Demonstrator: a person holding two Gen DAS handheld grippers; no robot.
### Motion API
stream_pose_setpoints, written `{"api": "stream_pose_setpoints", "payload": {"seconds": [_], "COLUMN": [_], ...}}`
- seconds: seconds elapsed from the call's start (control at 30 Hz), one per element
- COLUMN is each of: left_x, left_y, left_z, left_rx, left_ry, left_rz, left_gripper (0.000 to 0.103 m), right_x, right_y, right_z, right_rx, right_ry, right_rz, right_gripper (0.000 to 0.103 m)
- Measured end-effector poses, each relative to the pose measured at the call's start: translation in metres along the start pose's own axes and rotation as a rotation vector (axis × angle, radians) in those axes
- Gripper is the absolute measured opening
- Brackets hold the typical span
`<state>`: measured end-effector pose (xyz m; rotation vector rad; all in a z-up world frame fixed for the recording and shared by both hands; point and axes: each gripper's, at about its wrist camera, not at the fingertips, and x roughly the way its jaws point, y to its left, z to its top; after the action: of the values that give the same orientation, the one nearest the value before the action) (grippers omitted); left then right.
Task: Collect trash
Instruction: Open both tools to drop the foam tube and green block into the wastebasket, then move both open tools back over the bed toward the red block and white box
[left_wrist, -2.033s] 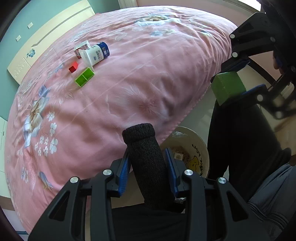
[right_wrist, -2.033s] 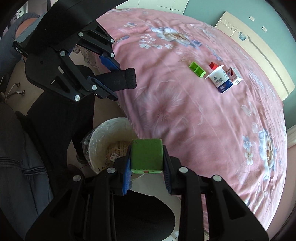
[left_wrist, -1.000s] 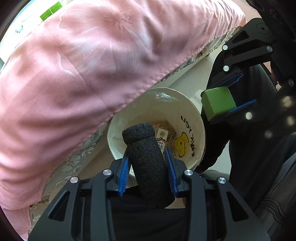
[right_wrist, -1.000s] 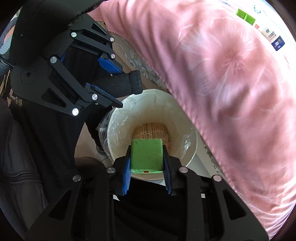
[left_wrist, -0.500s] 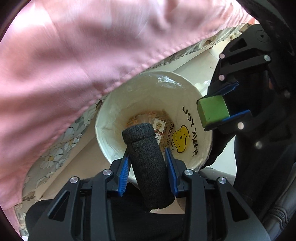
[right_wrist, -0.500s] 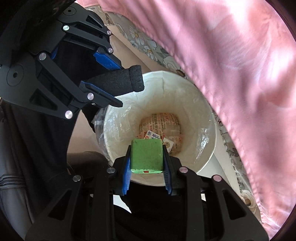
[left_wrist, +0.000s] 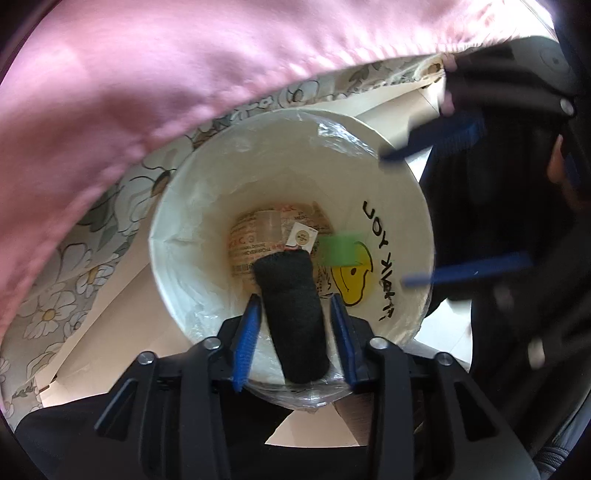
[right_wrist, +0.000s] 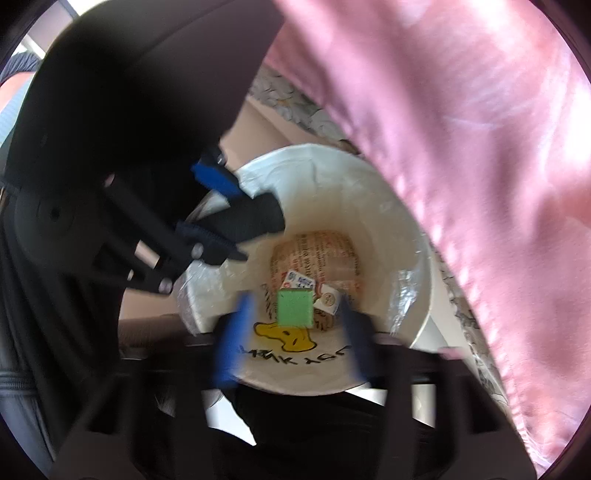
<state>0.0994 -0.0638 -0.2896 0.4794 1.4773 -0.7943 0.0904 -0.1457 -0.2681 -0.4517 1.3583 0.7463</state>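
Observation:
A white trash bin (left_wrist: 413, 206) with a plastic liner and a yellow smiley print stands on the floor beside the bed; it also shows in the right wrist view (right_wrist: 417, 236). My left gripper (left_wrist: 293, 306) holds a black foam tube (left_wrist: 291, 306) over the bin's mouth; the jaws look slightly parted, the tube still between them. My right gripper (right_wrist: 295, 317) has its jaws spread wide over the bin. A green block (right_wrist: 295, 307) is free between them, blurred, falling into the bin; it also shows in the left wrist view (left_wrist: 338, 249).
A pink bedspread (left_wrist: 147, 74) hangs over the bed's edge just above the bin, with a floral sheet (left_wrist: 74, 266) under it. Printed paper and small cartons (right_wrist: 310, 284) lie at the bin's bottom. The person's dark-clothed legs are close on the other side.
My right gripper has opened and let go of the green block, which is dropping into the bin. Both grippers have moved lower over the bin. The left jaws have loosened around the tube.

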Motion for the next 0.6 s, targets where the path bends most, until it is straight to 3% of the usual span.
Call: {"api": "stream_pose_setpoints", "payload": {"seconds": [0.03, 0.17, 0.6], "left_x": [0.003, 0.002, 0.008], "left_y": [0.000, -0.003, -0.004], "left_z": [0.000, -0.001, -0.003], "left_rx": [0.003, 0.001, -0.012], "left_ry": [-0.004, -0.011, -0.015], "left_rz": [0.010, 0.019, 0.038], "left_gripper": [0.068, 0.089, 0.091], "right_x": [-0.002, -0.004, -0.001], "right_y": [0.000, -0.001, -0.006], "right_z": [0.000, -0.005, -0.015], "right_rx": [0.003, 0.017, 0.045], "right_ry": [-0.009, -0.008, -0.009], "right_rz": [-0.002, -0.009, -0.029], "right_gripper": [0.076, 0.089, 0.095]}}
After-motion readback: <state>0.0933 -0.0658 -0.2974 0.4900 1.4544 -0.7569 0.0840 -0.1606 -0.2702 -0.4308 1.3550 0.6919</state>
